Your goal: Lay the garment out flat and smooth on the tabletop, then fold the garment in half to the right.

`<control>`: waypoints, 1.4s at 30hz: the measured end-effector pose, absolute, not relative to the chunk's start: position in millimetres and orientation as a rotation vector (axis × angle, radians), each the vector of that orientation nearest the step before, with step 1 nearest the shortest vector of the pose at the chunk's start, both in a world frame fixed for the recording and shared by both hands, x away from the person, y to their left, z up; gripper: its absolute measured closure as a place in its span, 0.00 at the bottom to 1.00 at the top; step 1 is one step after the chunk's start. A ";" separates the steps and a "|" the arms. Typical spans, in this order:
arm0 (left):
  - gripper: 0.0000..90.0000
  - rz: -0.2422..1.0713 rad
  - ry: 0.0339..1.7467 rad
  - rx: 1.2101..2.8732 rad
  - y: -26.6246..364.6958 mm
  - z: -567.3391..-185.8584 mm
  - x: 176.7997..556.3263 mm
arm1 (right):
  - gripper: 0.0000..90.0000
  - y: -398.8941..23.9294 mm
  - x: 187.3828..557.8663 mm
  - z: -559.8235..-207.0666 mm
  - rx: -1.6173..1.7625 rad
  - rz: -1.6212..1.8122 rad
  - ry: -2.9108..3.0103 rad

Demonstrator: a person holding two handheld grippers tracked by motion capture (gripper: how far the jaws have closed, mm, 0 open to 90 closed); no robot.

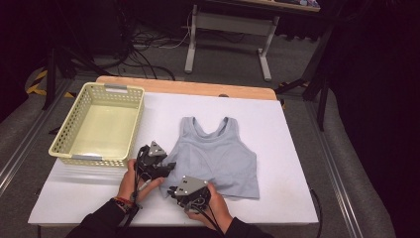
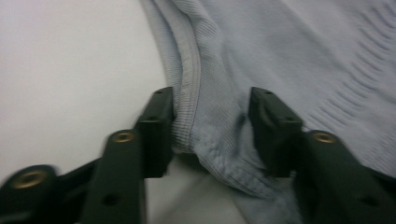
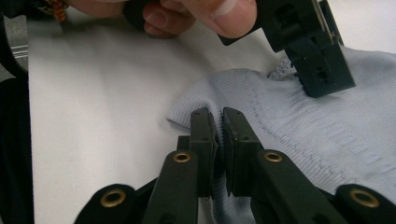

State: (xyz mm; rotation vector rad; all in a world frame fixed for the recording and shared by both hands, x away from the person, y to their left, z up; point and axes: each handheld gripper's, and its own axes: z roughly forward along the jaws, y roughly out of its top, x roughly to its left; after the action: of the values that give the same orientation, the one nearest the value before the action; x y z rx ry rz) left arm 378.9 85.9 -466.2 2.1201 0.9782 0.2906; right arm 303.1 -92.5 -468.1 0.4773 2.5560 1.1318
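A pale grey-blue tank top (image 1: 218,158) lies flat on the white table (image 1: 282,193), straps pointing away from me. My left gripper (image 1: 168,166) is at the top's left side edge. In the left gripper view its jaws (image 2: 210,126) stand apart, with the ribbed hem (image 2: 189,93) bunched between them. My right gripper (image 1: 173,191) is at the top's near left corner, and its pads (image 3: 219,123) are shut on a fold of the fabric (image 3: 280,121). One of the left gripper's fingers (image 3: 322,65) rests on the cloth just beyond, under a hand (image 3: 205,14).
A pale yellow perforated basket (image 1: 113,89) stands with nothing in it at the table's left rear. A wooden strip (image 1: 198,88) runs along the far edge. Bare table surface lies to the right of the top and along the front.
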 end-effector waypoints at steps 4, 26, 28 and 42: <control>0.86 0.236 0.938 2.120 87.1 -466.2 378.7 | 0.93 -92.2 302.0 -468.2 0.476 1.127 2.554; 0.89 0.277 0.917 2.012 105.9 -440.0 364.5 | 0.93 -92.0 287.4 -449.5 0.412 1.229 2.473; 0.87 0.316 0.901 1.993 96.4 -434.2 366.0 | 0.93 -100.2 284.8 -442.5 0.434 1.259 2.437; 0.62 0.394 0.735 1.857 37.5 -388.9 378.1 | 0.93 -183.0 278.6 -410.6 0.658 1.372 2.228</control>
State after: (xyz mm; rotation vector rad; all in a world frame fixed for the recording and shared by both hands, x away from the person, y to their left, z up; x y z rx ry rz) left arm 378.1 37.5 -388.9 1.8565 0.7353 0.3943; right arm 278.6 -183.0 -410.6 0.6583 2.2280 1.3724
